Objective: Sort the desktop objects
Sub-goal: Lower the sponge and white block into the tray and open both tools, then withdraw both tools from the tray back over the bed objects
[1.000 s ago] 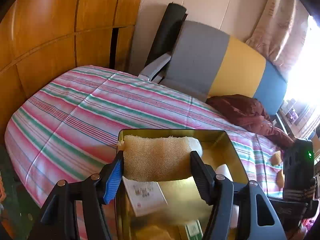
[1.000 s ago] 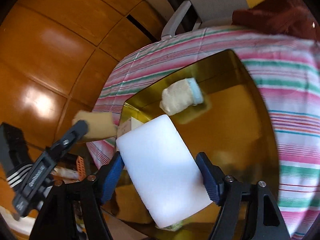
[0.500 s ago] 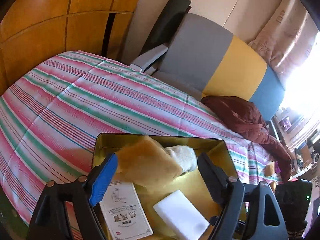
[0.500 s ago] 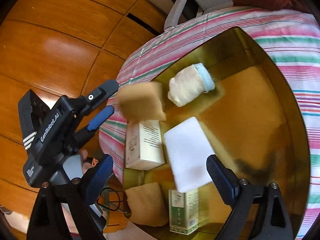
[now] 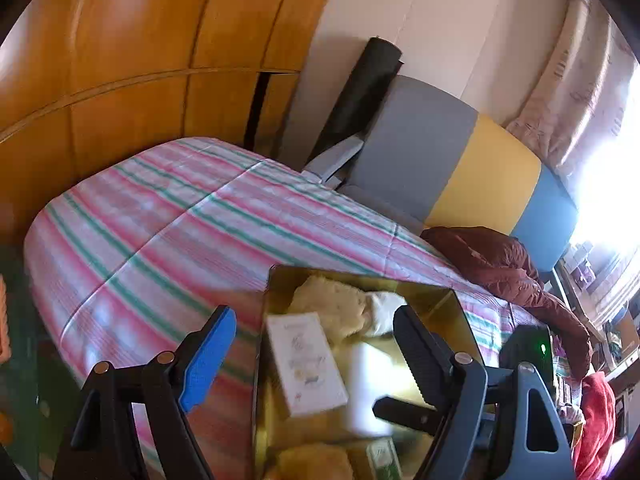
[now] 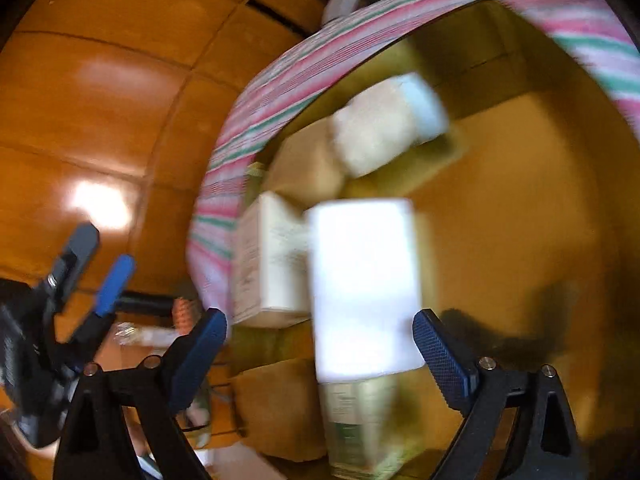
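A gold tray (image 5: 456, 300) (image 6: 560, 208) sits on a striped bedspread (image 5: 168, 216). In it lie a yellow sponge (image 5: 332, 304) (image 6: 308, 164), a rolled cream cloth (image 5: 384, 308) (image 6: 380, 128), a white box (image 5: 304, 364) (image 6: 268, 256), a white foam block (image 5: 368, 384) (image 6: 364, 284), a green box (image 6: 356, 416) and another tan sponge (image 6: 280, 408). My left gripper (image 5: 316, 356) is open and empty above the tray's left edge; it also shows in the right wrist view (image 6: 96, 264). My right gripper (image 6: 320, 344) is open and empty above the foam block.
A grey, yellow and blue cushion (image 5: 460, 160) and a dark red garment (image 5: 504, 268) lie at the bed's far side. Wooden panels (image 5: 120, 60) stand to the left. The right gripper's body (image 5: 528, 352) shows at the tray's right.
Both grippers opened: the left dropped the yellow sponge and the right dropped the white foam block into the tray. Both have since drawn back; the left moved leftward.
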### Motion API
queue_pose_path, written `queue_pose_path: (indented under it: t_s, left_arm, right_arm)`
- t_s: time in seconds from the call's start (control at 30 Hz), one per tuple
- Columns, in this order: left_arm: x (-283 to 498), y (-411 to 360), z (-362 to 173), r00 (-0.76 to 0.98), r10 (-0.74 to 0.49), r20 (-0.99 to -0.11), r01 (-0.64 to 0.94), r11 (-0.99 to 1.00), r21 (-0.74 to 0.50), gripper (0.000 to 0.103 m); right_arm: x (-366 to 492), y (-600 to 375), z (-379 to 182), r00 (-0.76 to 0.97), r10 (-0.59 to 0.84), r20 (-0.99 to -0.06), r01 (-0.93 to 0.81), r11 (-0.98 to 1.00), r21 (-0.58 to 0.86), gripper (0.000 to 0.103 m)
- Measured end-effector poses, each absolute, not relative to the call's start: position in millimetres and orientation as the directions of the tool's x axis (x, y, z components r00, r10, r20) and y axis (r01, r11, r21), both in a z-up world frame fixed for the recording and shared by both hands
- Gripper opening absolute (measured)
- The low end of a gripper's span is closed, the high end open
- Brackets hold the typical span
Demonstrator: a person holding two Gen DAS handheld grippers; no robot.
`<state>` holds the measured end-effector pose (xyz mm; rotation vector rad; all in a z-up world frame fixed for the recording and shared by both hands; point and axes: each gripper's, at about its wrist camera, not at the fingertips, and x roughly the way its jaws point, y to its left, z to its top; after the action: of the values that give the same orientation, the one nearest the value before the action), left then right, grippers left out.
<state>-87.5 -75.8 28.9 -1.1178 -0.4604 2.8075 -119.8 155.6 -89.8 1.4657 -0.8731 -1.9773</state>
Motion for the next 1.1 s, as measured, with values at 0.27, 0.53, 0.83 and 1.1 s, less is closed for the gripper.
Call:
queue_pose_path:
  t_s: [0.27, 0.53, 0.83, 1.1]
  left_arm:
    - [-45.6, -79.3, 15.3, -0.706, 0.172, -0.687, 0.038, -0.96, -0.279, 0.081]
    - [-25.6, -52.3, 10.1, -0.691, 0.221, -0.688, -0.033, -0.961, -0.275, 0.081]
    - [-12.2, -7.4, 8.0, -0.641, 0.33, -0.692, -0.152, -0.939, -0.307, 0.081]
    - [-0.6, 53.7, 8.8, -0.572, 0.431, -0.698, -0.313, -0.901, -0.3, 0.081]
  right_arm:
    - [-108.3, 160.0, -76.9, -0.312, -0.786, -0.534, 0.084, -0.583, 0.808, 0.095]
    - [-76.4, 186.9, -51.9, -0.426, -0.638, -0.641, 0.115, -0.741, 0.661, 0.096]
    - [-21.6, 228.7, -27.1, -0.556, -0.412, -0.721, 0.107, -0.896, 0.43, 0.099]
    - [8.7, 284.9, -31.1, -0.583, -0.263, -0.769, -0.032, -0.938, 0.346, 0.1]
